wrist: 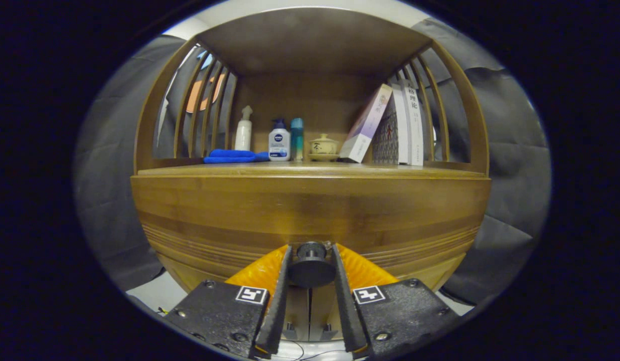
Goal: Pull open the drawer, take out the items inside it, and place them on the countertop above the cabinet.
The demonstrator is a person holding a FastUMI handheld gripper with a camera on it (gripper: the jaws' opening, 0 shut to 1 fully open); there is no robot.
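Observation:
A wooden cabinet fills the view, its drawer front (310, 210) a wide band of wood right ahead of me. A round dark knob (311, 268) juts from the drawer's lower middle. My gripper (311, 260) holds that knob, with one finger pressed on each side of it. The drawer looks flush with the cabinet, and its inside is hidden. Above the drawer runs the countertop (440, 172), a flat wooden shelf under a roofed, slatted frame.
On the countertop stand a folded blue cloth (232, 156), a white bottle (244, 131), a pump bottle (279, 141), a teal bottle (297, 138), a small lidded cup (323, 146) and leaning books (390, 128). Bare wood lies along the shelf's front.

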